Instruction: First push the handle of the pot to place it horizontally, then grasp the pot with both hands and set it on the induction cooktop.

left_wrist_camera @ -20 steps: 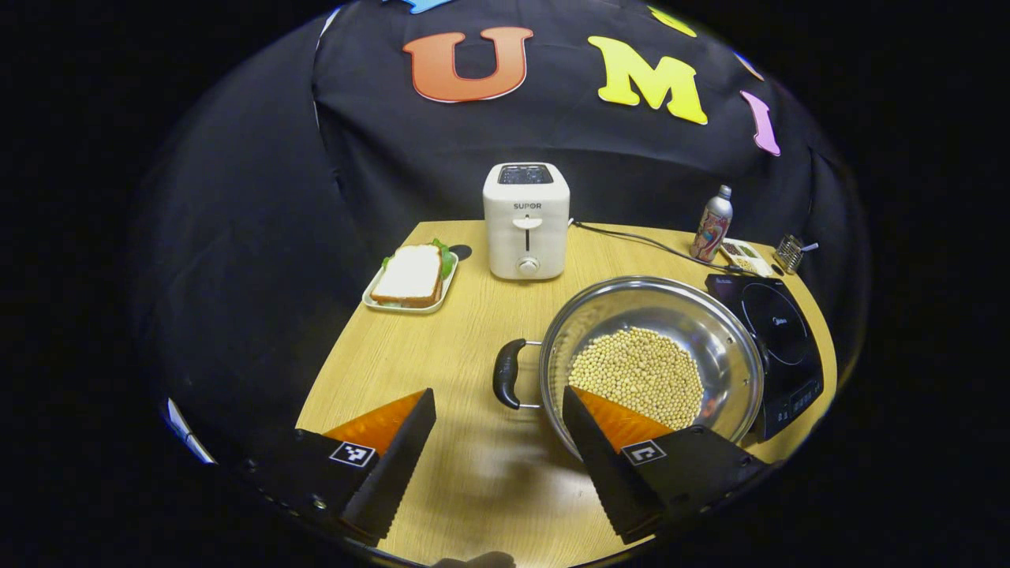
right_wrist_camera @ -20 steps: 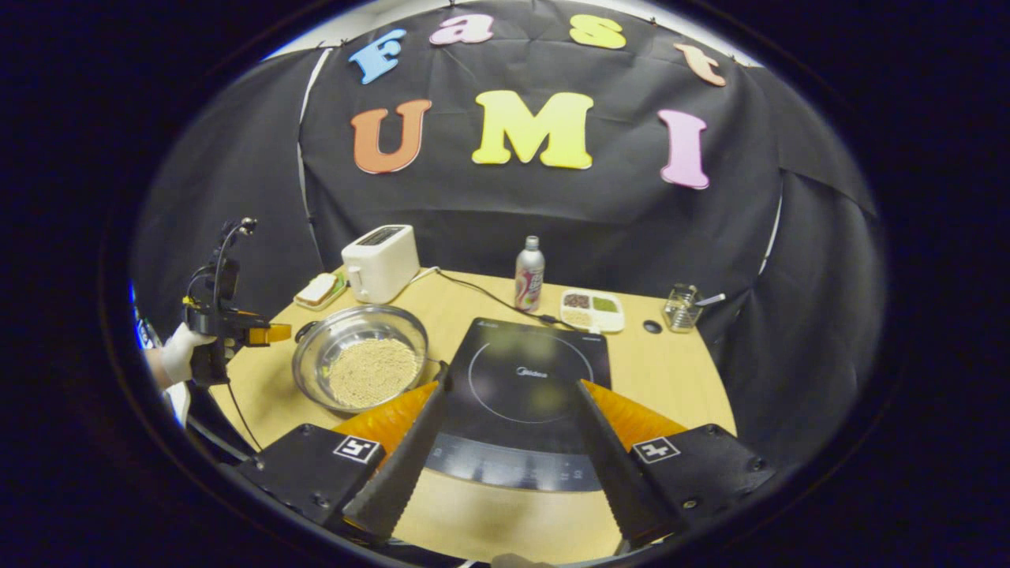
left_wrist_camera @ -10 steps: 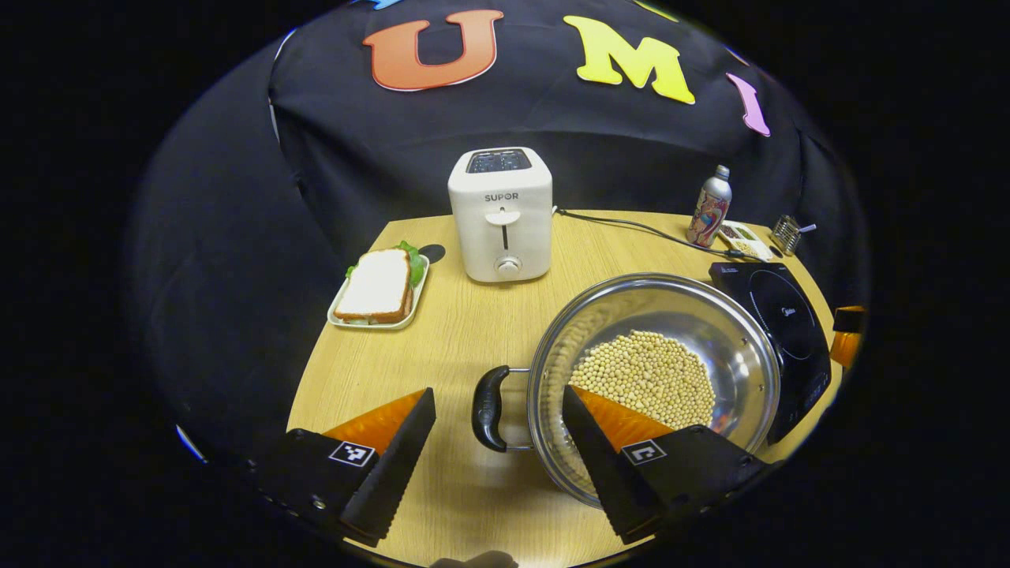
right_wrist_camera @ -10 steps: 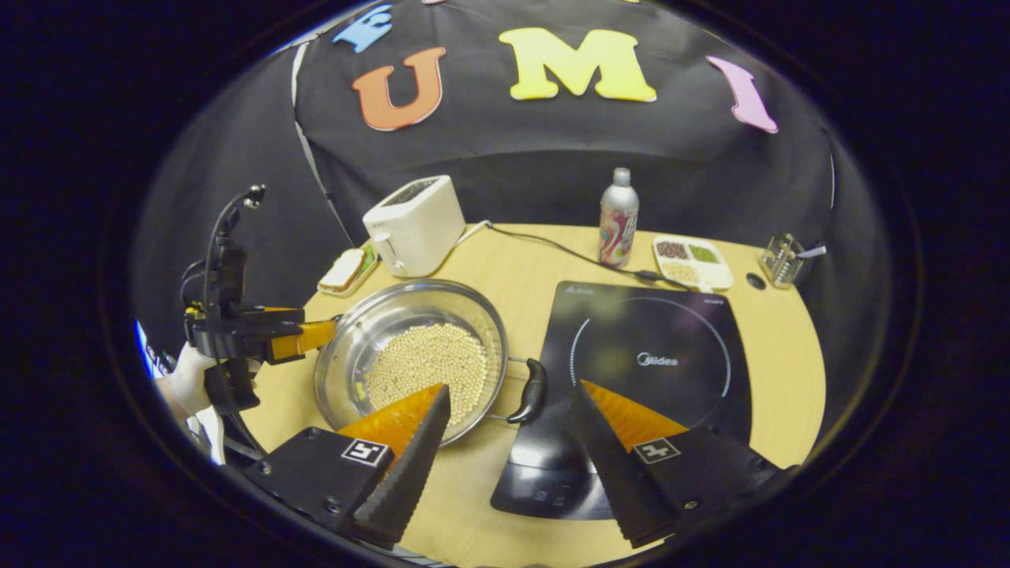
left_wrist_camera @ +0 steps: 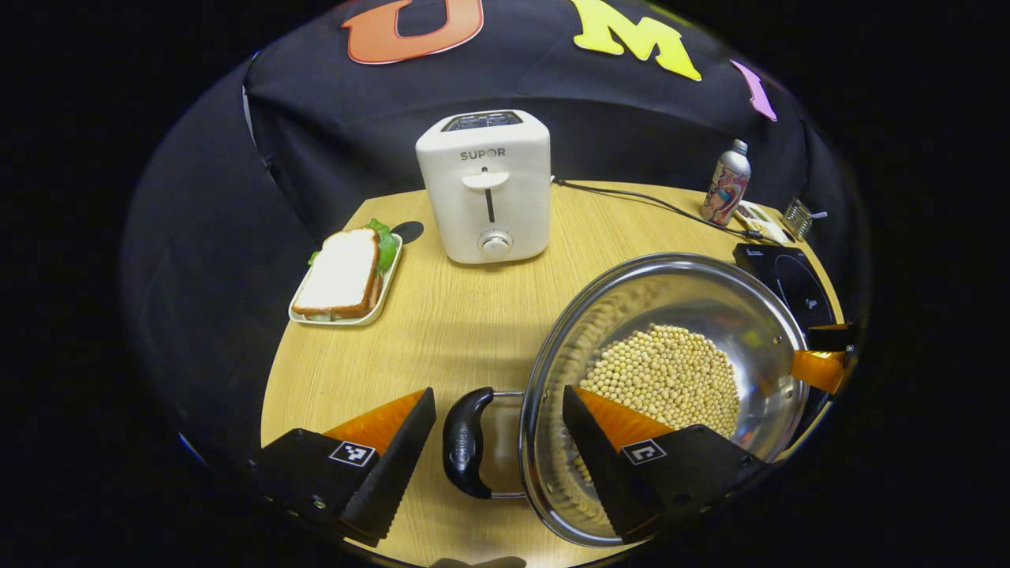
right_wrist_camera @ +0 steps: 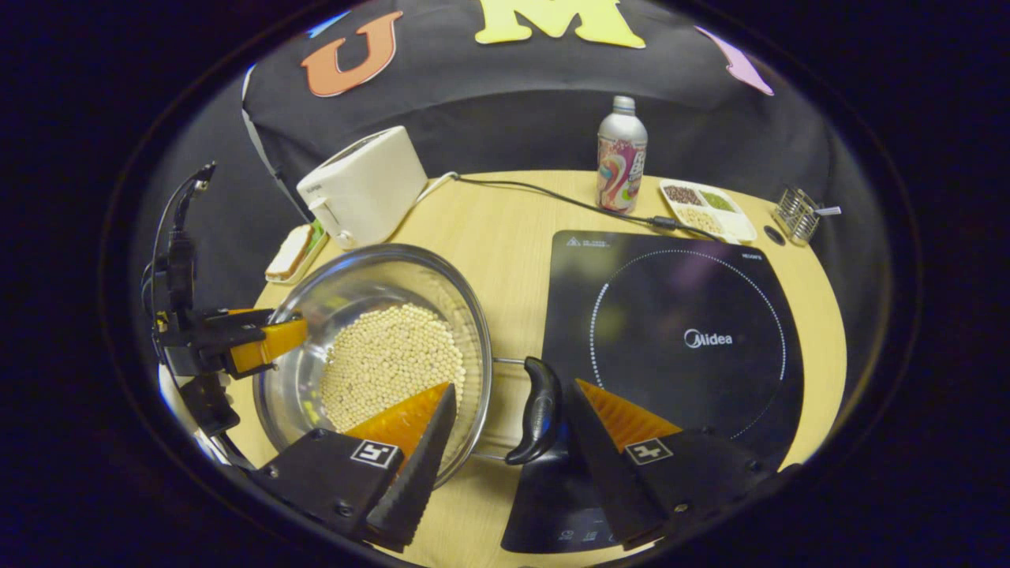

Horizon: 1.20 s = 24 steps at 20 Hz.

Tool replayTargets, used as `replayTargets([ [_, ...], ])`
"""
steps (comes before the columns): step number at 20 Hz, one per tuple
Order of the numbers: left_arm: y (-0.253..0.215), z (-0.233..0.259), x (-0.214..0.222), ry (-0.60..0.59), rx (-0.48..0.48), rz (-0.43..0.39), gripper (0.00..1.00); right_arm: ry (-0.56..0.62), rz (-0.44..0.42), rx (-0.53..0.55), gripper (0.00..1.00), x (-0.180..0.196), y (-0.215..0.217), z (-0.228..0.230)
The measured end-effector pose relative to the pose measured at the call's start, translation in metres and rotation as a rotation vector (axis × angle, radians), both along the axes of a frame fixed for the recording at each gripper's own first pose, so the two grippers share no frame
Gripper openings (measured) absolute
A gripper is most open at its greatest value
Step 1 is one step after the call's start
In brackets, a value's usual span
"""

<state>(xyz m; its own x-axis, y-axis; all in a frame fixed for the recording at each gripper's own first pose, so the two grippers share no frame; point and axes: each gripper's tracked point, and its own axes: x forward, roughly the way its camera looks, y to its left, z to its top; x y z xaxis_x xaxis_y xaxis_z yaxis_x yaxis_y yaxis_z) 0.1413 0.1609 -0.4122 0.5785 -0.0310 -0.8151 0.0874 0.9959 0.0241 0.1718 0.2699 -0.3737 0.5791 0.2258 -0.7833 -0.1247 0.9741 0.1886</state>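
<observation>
Pot (left_wrist_camera: pixel 671 379) on table, handles level — grasp step. Left gripper (left_wrist_camera: pixel 499 442) and right gripper (right_wrist_camera: pixel 509 442) straddle handles, jaws apart; next: clamp, lift to cooktop (right_wrist_camera: pixel 686 315).

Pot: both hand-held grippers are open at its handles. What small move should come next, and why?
Probably close each on its handle. The left gripper stands open with the pot's left handle between its fingers; the right gripper is open around the right handle. Neither grips yet, and the pot sits on the table beside the cooktop.
</observation>
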Motion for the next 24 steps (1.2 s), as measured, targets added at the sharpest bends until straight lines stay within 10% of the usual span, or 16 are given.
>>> replayTargets([
  [3,-0.004,-0.006,-0.002,0.028,-0.006,-0.002,0.95,0.003,-0.009,-0.022,0.68,0.006,-0.001,-0.002],
  [18,-0.009,-0.005,-0.012,0.158,-0.082,-0.028,0.63,0.079,-0.028,0.009,0.55,-0.002,-0.004,0.003],
  [24,-0.003,0.012,-0.017,0.116,-0.074,-0.023,0.72,0.007,0.006,-0.003,0.55,-0.015,-0.014,0.033],
])
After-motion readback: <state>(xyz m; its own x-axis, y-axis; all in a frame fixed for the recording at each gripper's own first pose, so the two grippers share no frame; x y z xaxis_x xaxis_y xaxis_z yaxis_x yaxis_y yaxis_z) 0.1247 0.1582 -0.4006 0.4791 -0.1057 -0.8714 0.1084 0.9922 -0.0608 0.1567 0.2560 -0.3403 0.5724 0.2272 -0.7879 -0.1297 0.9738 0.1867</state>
